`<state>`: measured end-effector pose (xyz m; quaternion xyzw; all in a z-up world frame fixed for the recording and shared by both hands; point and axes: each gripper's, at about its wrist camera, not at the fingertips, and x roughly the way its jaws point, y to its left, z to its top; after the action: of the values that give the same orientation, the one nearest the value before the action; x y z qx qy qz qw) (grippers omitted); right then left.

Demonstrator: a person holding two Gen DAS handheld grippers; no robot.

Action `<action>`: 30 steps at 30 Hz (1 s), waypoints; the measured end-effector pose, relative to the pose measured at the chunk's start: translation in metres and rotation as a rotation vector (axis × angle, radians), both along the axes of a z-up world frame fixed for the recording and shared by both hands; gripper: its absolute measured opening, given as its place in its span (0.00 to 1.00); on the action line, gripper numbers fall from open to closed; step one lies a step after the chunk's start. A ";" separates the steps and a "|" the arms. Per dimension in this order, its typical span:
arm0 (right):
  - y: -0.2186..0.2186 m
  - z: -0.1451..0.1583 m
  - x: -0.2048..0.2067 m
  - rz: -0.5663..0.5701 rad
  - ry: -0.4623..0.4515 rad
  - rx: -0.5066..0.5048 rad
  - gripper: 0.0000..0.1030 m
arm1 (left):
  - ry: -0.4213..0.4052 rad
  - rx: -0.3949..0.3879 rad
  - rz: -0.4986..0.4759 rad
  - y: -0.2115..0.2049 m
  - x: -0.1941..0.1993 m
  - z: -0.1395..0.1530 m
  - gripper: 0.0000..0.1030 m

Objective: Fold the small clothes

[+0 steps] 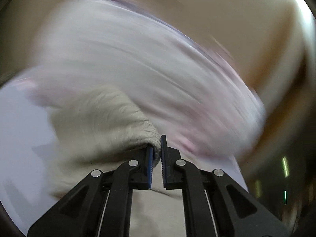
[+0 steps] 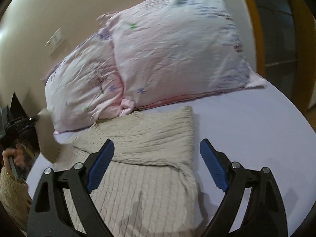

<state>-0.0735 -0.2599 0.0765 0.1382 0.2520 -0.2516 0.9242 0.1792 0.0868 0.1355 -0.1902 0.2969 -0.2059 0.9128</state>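
A beige cable-knit sweater (image 2: 146,144) lies on the lavender bed sheet (image 2: 246,130), its right side folded over the body. My left gripper (image 1: 157,146) is shut on a bunched sleeve of the sweater (image 1: 110,122) and holds it lifted; that view is motion-blurred. It also shows at the left edge of the right wrist view (image 2: 33,119), with the sleeve (image 2: 47,138) hanging from it. My right gripper (image 2: 157,150) is open and empty, just above the folded sweater.
Two pink patterned pillows (image 2: 173,53) lie behind the sweater against the cream wall (image 2: 35,15). A wooden door frame (image 2: 250,19) stands at the right. The bed's edge curves along the left, by the person's hand (image 2: 11,154).
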 end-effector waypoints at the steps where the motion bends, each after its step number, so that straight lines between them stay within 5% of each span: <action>1: 0.000 -0.001 -0.006 -0.009 0.003 0.005 0.86 | 0.018 0.039 -0.112 -0.044 0.001 -0.007 0.07; 2: 0.000 -0.001 -0.010 -0.015 0.009 0.004 0.86 | 0.059 0.079 -0.237 -0.091 0.001 -0.020 0.07; 5: 0.007 -0.001 -0.032 -0.011 0.025 0.005 0.86 | 0.152 0.101 -0.376 -0.131 -0.011 -0.050 0.07; 11: 0.024 -0.008 -0.087 0.136 0.032 0.137 0.89 | 0.148 0.067 -0.363 -0.036 -0.087 -0.065 0.08; 13: 0.031 -0.016 -0.109 0.202 0.007 0.244 0.89 | 0.145 0.064 -0.335 -0.005 -0.117 -0.065 0.27; 14: 0.034 -0.020 -0.119 0.228 -0.004 0.293 0.89 | 0.153 0.063 -0.299 0.021 -0.140 -0.069 0.53; 15: 0.037 -0.024 -0.129 0.253 -0.013 0.341 0.89 | 0.163 0.057 -0.269 0.038 -0.156 -0.073 0.68; 20: 0.055 -0.055 -0.175 0.272 0.084 0.514 0.88 | 0.282 -0.036 -0.184 0.107 -0.228 -0.114 0.69; 23: 0.049 -0.088 -0.178 0.249 0.096 0.667 0.85 | 0.370 -0.096 -0.167 0.114 -0.239 -0.149 0.69; 28: 0.041 -0.139 -0.154 0.278 0.060 0.851 0.63 | 0.419 -0.208 -0.186 0.103 -0.237 -0.190 0.68; 30: 0.044 -0.151 -0.145 0.285 0.068 0.884 0.46 | 0.427 -0.246 -0.181 0.099 -0.235 -0.199 0.67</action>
<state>-0.2183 -0.2163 -0.0743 0.4744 0.3819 0.0048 0.7931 -0.0556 0.1857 -0.0637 -0.3116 0.4714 -0.2765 0.7774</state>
